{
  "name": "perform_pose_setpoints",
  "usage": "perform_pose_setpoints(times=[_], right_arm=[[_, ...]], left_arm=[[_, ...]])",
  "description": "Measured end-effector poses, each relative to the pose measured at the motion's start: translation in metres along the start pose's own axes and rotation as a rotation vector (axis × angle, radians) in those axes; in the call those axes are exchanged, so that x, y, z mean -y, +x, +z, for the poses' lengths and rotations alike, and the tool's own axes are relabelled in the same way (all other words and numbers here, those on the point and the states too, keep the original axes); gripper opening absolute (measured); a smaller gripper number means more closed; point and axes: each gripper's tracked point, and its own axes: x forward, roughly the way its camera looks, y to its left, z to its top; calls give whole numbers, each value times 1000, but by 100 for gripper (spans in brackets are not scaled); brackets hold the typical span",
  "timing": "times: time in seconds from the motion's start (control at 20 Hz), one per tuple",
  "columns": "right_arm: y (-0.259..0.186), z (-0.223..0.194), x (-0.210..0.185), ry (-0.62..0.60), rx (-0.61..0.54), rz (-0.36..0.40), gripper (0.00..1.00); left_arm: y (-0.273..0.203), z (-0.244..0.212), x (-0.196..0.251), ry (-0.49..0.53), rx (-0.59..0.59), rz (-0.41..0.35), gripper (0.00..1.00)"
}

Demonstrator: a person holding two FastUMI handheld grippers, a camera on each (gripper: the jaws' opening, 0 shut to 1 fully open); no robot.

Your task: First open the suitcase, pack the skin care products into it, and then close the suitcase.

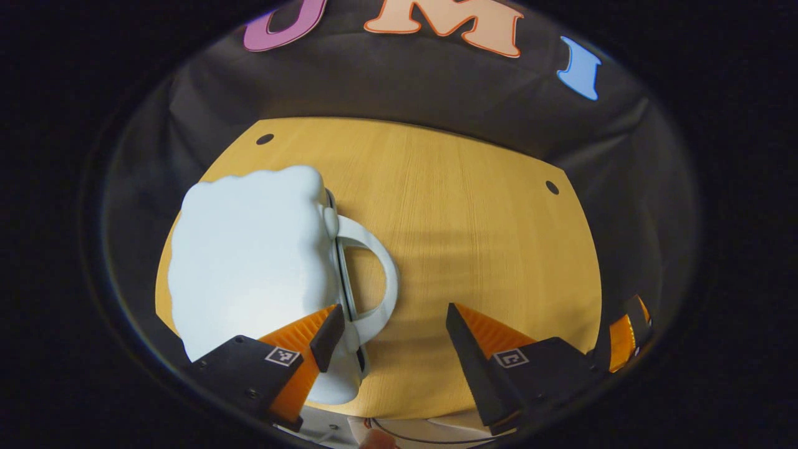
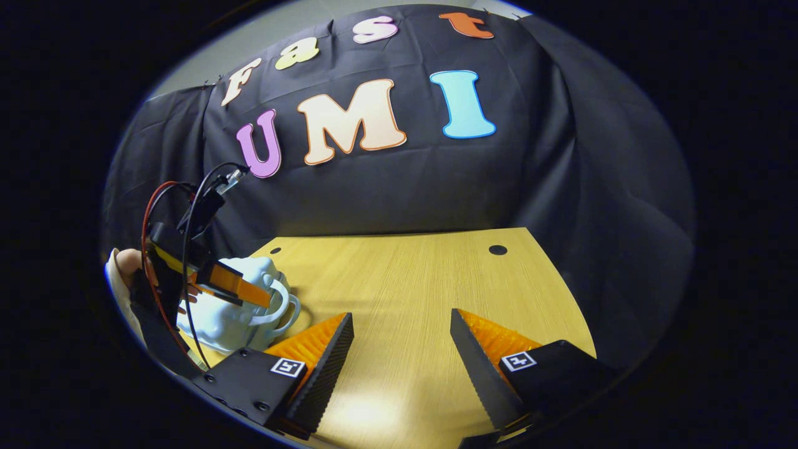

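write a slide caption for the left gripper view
Open left tool over the closed pale suitcase on the table.

Each gripper has a black body with small screws and a square black-and-white marker tag on each finger mount. The left gripper [image 2: 249,293] trails a red cable and black cables from its top. The right gripper [image 2: 402,349] has ridged, saw-toothed fingers [image 2: 324,355].

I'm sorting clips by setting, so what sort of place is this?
Most likely a staged recording booth, not a home: a black cloth wall hangs behind a bare wooden table, and a person's hand holds the left hand-held gripper over a small pale blue suitcase.
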Motion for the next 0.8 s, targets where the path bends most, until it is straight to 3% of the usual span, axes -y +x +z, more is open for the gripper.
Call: perform_pose_setpoints(times=[0.8], right_arm=[[-30,1,26,-19,26,-24,98]], left_arm=[[-41,-30,65,109,47,-69,95]])
